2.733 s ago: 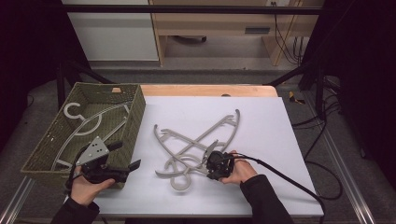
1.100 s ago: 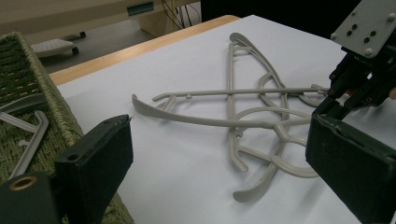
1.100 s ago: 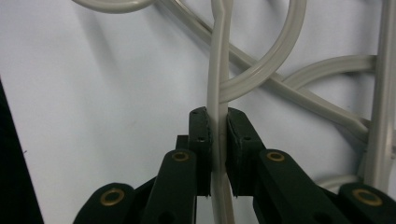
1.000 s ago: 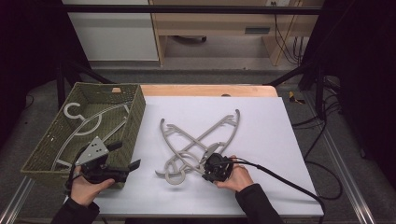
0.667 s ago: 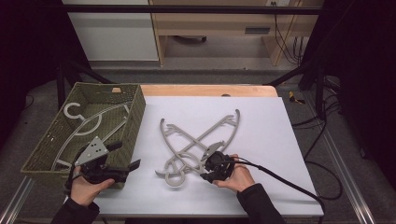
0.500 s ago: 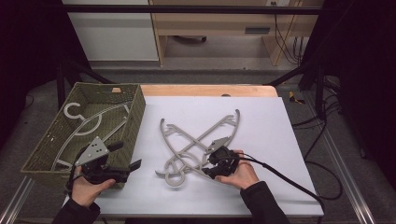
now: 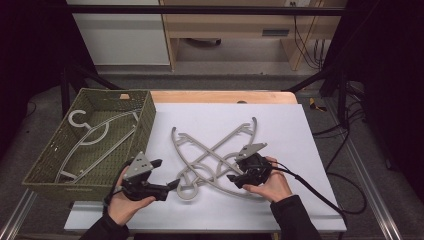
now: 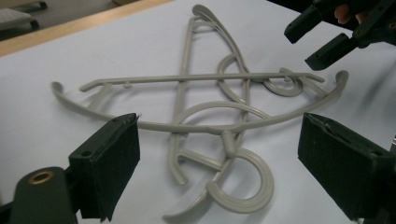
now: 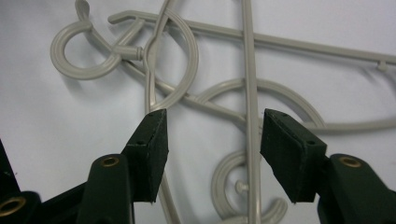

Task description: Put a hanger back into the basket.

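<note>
On the white table [image 7: 310,150], the tangled grey hangers [image 7: 210,155] lie mid-sheet, right of the green basket [image 7: 145,112] that already holds one hanger [image 7: 92,137]. Your right gripper [image 7: 231,178] has just been opening, nothing between its pads, so the pile is released. Your left gripper [image 7: 172,184], jaws wide and empty, has moved in toward the near hooks, likely the next pick.

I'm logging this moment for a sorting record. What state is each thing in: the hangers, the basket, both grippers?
Hangers on the table: crossed in a tangled pile, lying flat.
Hanger in the basket: lying flat inside.
Basket: upright, at the table's left edge.
Left gripper: open, nothing held, facing the pile.
Right gripper: jaws just opened, above the pile, gripping nothing.
</note>
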The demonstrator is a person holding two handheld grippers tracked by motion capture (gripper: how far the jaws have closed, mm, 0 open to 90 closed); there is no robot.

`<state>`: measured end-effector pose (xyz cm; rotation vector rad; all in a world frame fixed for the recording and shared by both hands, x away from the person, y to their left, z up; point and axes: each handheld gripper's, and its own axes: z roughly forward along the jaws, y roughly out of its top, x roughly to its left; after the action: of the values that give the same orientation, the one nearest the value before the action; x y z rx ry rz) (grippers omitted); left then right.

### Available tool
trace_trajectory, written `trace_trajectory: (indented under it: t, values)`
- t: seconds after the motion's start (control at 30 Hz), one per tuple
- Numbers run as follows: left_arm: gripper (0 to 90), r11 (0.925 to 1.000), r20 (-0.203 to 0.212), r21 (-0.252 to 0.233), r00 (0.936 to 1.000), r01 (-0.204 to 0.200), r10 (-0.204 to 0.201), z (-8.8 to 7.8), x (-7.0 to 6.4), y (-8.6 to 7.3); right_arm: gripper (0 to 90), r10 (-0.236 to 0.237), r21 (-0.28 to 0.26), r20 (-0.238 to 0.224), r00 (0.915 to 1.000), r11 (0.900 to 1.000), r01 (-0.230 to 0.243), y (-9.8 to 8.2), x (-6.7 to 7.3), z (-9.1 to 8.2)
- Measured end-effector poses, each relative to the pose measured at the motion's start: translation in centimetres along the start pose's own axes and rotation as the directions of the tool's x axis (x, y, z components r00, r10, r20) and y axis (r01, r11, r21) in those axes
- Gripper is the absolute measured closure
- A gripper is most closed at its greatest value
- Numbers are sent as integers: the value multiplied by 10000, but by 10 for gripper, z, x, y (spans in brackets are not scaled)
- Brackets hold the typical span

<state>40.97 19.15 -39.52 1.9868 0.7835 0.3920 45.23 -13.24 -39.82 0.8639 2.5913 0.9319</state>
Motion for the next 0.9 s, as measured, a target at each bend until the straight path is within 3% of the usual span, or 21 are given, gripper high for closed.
trace_trajectory:
  t: [0.23,0.3,0.4,0.57,0.67,0.83,0.9]
  values:
    - [171,9988,453,496,9990,-59,37,28,-17,2,433,144,546,-202,9997,9984,-132,-21,1,1]
    - [175,9987,391,513,9992,-47,27,31,-19,1,442,133,809,-375,9992,9967,-103,-28,4,4]
    - [174,9988,338,495,9994,42,-59,31,-18,-2,470,4,1262,-666,9978,9920,81,-35,10,12]
    - [175,9993,191,256,9995,256,-261,25,-13,-5,621,-256,2049,-1138,9932,9776,487,-42,22,25]
    - [176,9991,97,127,9991,416,-418,20,-10,-6,751,-327,2227,-884,9955,9735,518,-43,22,28]
    - [176,9987,14,85,9987,504,-504,17,-6,-8,769,-488,2271,-968,9941,9714,697,-42,22,28]
    - [176,9985,-34,103,9985,546,-545,16,-5,-9,792,-546,2210,-1235,9908,9719,810,-42,23,28]
